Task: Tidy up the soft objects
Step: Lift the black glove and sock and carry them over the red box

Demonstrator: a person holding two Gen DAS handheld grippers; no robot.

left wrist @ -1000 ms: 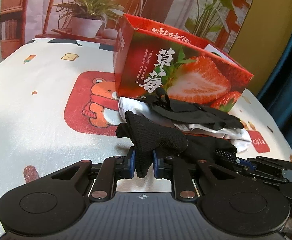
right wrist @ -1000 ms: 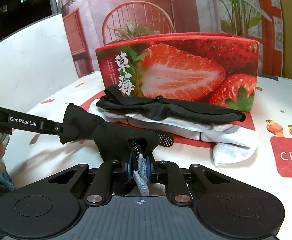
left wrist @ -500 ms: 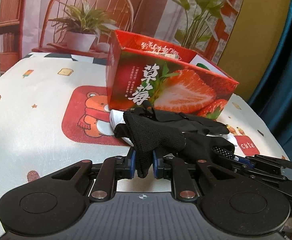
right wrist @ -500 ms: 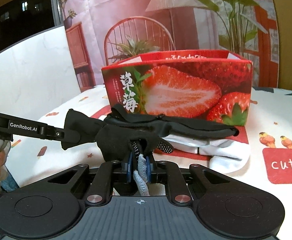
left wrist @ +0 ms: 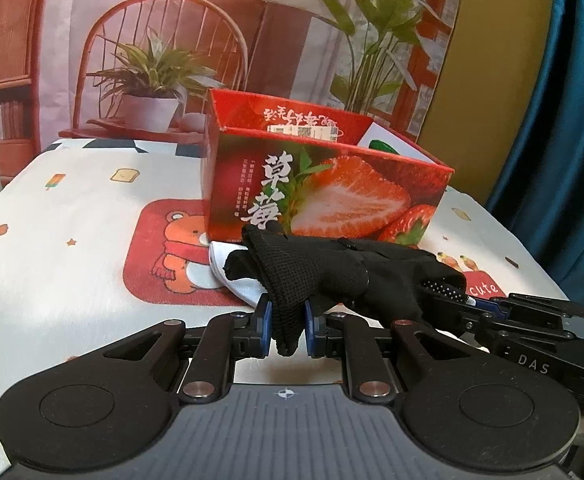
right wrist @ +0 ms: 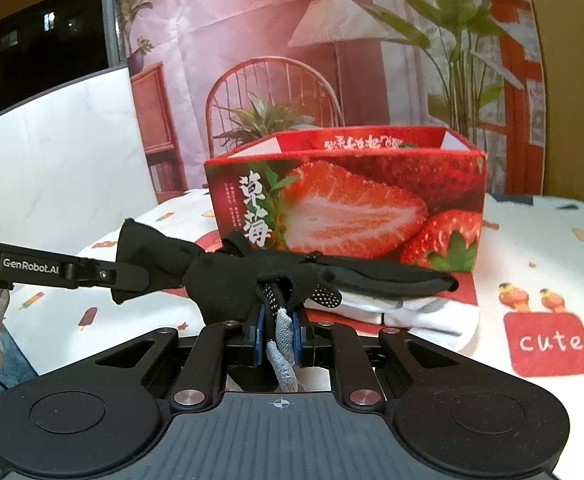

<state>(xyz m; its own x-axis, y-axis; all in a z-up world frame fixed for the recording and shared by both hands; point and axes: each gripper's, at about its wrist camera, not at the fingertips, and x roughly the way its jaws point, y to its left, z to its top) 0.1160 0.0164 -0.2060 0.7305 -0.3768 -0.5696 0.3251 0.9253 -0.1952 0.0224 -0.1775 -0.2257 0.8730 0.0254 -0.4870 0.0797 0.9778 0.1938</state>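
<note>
**Black sock held between both grippers, lifted before strawberry box**

The left hand-held gripper [left wrist: 287,330] is clamped narrow on the cuff end of a black sock [left wrist: 324,272]. The right hand-held gripper [right wrist: 278,334] is clamped narrow on the sock's other end, where grey fabric and white grip dots show. Compared with a second ago, both grippers and the sock sit higher, and the strawberry box [right wrist: 344,208] appears lower in view, its open top now visible.

The box's inside shows only printed walls; its floor is hidden. The sock hangs stretched between the grippers, clear of the worktop [left wrist: 72,216]. A white sock [right wrist: 412,316] and a dark garment [right wrist: 392,278] lie against the box's front.
</note>
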